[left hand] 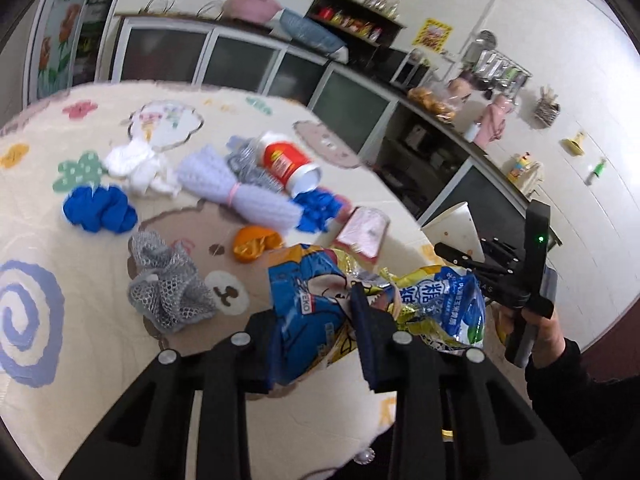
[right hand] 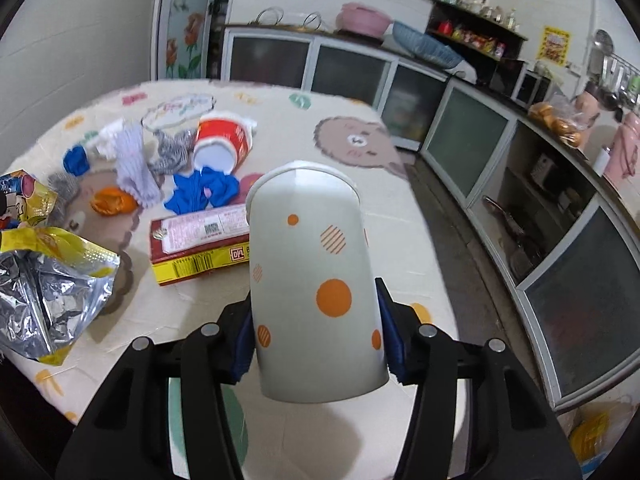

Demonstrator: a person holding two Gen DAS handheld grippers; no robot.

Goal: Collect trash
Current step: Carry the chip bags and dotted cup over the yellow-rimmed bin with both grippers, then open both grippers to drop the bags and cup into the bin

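Table edge (right hand: 400, 184) nears cabinets; left jaws pinch wrapper (left hand: 320, 308), right jaws clamp cup (right hand: 316, 280).

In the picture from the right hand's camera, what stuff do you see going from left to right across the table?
Crinkly snack bag → blue crumpled ball → orange wrapper → red and yellow packet → spotted paper cup, held up in the right tool.

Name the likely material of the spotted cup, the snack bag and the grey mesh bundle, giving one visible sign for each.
Spotted cup: probably paper, matte with a side seam.
Snack bag: likely foil-lined plastic film, glossy and crinkled, with a silver inside in the right wrist view.
Grey mesh bundle: open netting, plastic or metal unclear.
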